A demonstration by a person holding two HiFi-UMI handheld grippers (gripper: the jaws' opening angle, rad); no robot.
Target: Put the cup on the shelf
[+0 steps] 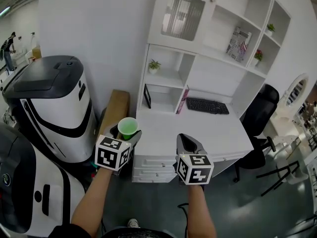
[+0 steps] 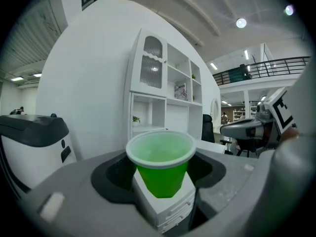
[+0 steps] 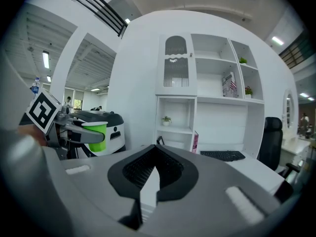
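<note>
White machine (image 1: 52, 100): stands on the floor at the left of the head view, with a dark grey top.
Brown board (image 1: 115, 107): leans between the white machine and the left end of the desk.
Left hand-held gripper (image 1: 125, 134): sits at lower centre-left of the head view, over the front left corner of the tabletop. Its jaws are clamped on the cup, one on each side of the cup wall.
Cup (image 2: 161, 166): green with a pale rim, upright with the mouth facing up. It is held in the air between the left jaws below the rim, clear of the tabletop and well apart from the shelf.
Plant (image 1: 154, 66): small and potted, in the lower left compartment of the shelf.
Shelf (image 1: 218, 78): white unit standing on the rear of the desk against the wall, filling the upper centre and upper right of the head view.
Right hand-held gripper (image 3: 154, 154): sits at lower centre of the head view. Its jaws are brought together with nothing between them.
Tabletop (image 1: 208, 133): white, mostly bare at the front.
Keyboard (image 1: 207, 105): black, lying on the tabletop just in front of the shelf.
Chair (image 1: 260, 114): black, at the right end of the desk.
</note>
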